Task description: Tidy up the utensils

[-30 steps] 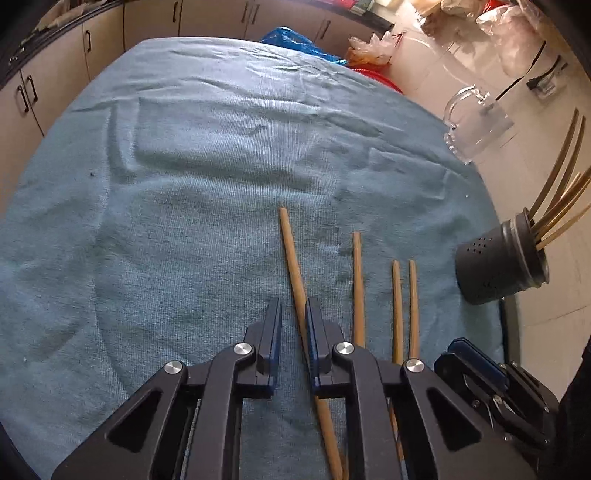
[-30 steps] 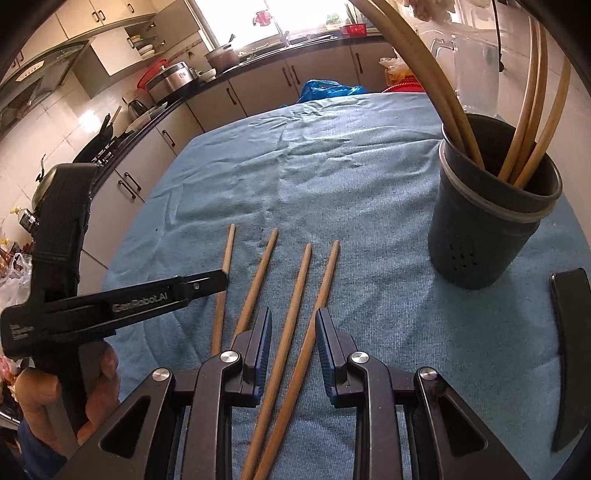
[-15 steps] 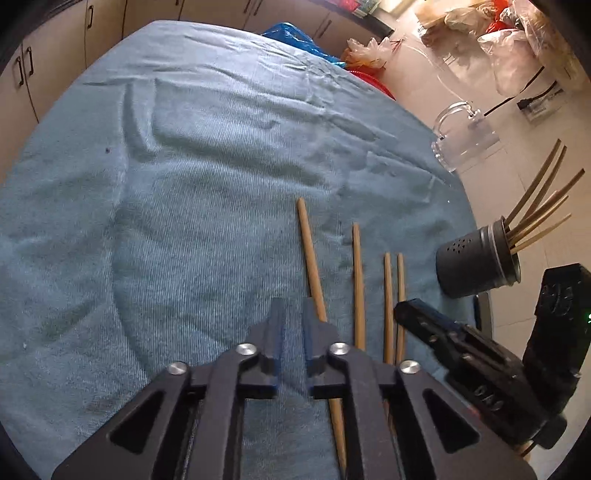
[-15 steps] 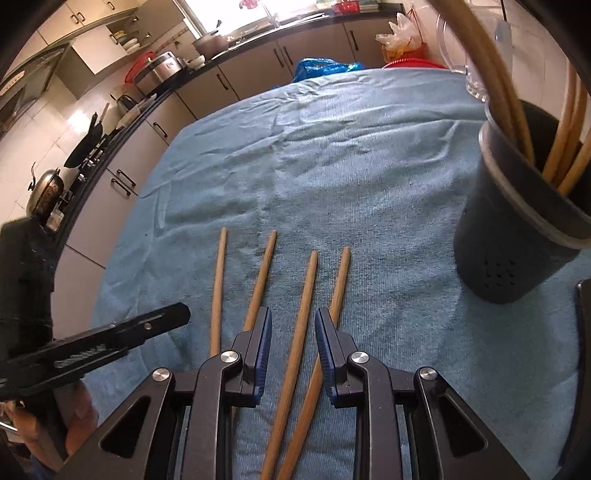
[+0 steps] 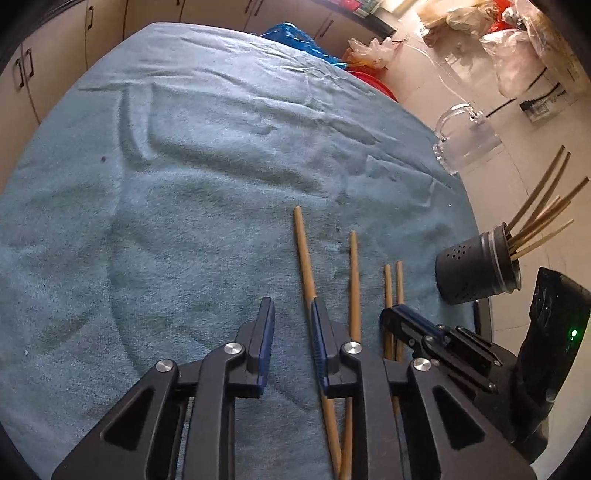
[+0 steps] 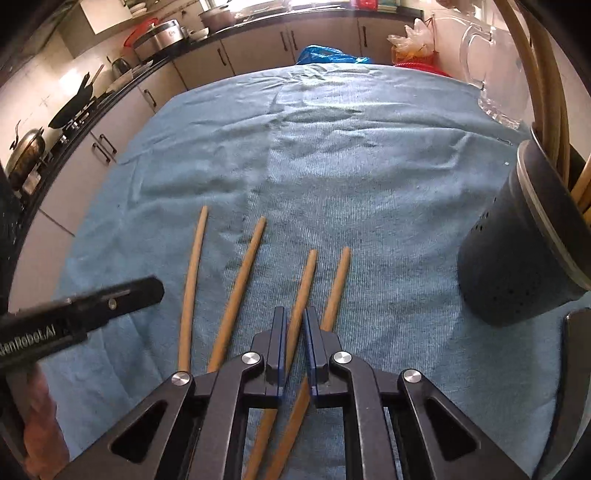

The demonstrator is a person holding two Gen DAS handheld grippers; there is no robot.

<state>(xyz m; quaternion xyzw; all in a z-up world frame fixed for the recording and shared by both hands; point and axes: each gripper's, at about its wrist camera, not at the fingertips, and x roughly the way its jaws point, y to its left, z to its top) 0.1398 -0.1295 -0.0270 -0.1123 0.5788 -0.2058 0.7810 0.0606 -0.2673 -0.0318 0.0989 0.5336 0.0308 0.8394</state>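
Nearby, dark holder [image 6: 517, 254] full of chopsticks [image 5: 543, 221]; left tool [image 5: 293, 343] wide, right tool [image 6: 294, 343] narrow around one loose chopstick [image 6: 304, 284]

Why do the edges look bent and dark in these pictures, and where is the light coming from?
Both views: fisheye lenses curve straight lines and leave black corners. Right wrist view: daylight blows out the far counter, the towel is evenly lit, and the left gripper at the side looks slightly smeared. Left wrist view: sharp overall, with glare on the glass pitcher.

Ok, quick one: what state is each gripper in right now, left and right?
Left gripper: open, holding nothing, leftmost chopstick beside its right jaw.
Right gripper: shut on third chopstick.
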